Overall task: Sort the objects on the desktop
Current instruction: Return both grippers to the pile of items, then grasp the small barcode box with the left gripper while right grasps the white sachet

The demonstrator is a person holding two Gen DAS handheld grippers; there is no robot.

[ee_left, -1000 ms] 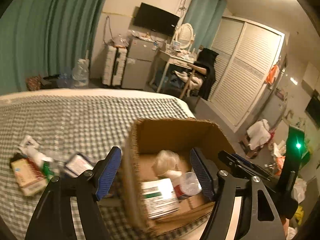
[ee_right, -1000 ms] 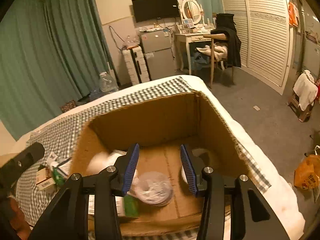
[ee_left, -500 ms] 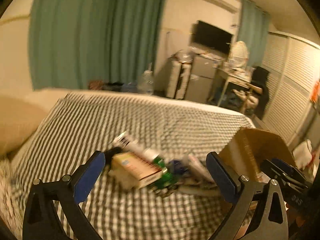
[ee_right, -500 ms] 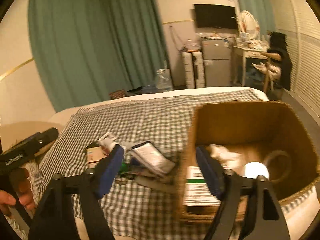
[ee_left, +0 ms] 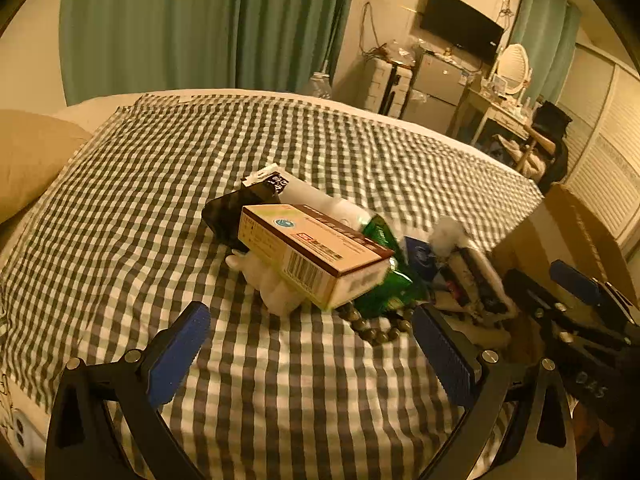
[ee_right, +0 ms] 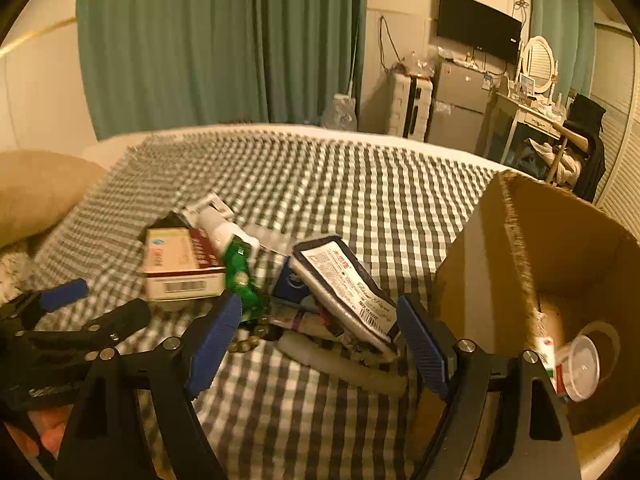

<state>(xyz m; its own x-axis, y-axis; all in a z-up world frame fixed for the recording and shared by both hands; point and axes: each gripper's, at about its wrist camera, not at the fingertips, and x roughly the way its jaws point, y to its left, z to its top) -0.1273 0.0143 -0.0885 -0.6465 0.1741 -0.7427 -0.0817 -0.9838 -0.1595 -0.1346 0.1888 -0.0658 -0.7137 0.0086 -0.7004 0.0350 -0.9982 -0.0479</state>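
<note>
On the bed (ee_left: 168,168), over its checked cover, a small heap of things lies in front of both grippers. The left gripper (ee_left: 312,344) hangs just short of the heap with its jaws spread wide and nothing between them. The right gripper (ee_right: 320,336) is likewise spread and empty, its blue pads on either side of the heap's near edge as that camera sees it.

Nearest the left gripper is a carton (ee_left: 312,256) — cream and dark red, barcode on its end — tilted and propped on something white and soft underneath. A phone (ee_left: 236,212) lies behind it, partly covered by the carton. A green pack (ee_left: 384,276) leans against the carton's right end, and a string of beads (ee_left: 376,330) curls on the cover just before it. A white tube (ee_right: 218,222) points away from the heap at the back.

From the right wrist, a tissue pack (ee_right: 344,280) with a dark rim lies slanted on top of the heap's right part, with a small blue box (ee_right: 292,284) tucked against its left side.

Right of the heap, touching or nearly touching it — I cannot tell which — stands an open box (ee_right: 532,240) of cardboard. A clear tub (ee_right: 580,368) lies on its side within.
</note>
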